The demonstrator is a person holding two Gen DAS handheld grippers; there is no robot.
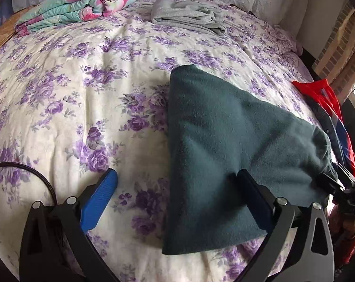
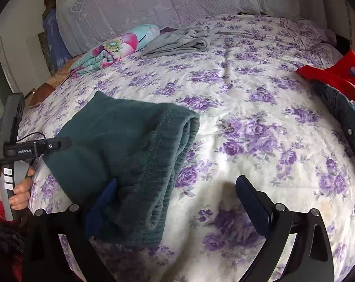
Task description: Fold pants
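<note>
your left gripper and right gripper both stand spread wide, gripping nothing. the folded teal pants lie on the floral bedspread.

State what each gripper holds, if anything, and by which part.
Nothing is held. The left gripper and right gripper both stand open beside the folded green pants, fingers merely touching its edges.

Bed: white quilted bedspread printed with purple roses, filling most of both views.
Head end: pale lace-covered pillows along the far edge.
Right wall: tan brick.
Light: daylight.
</note>
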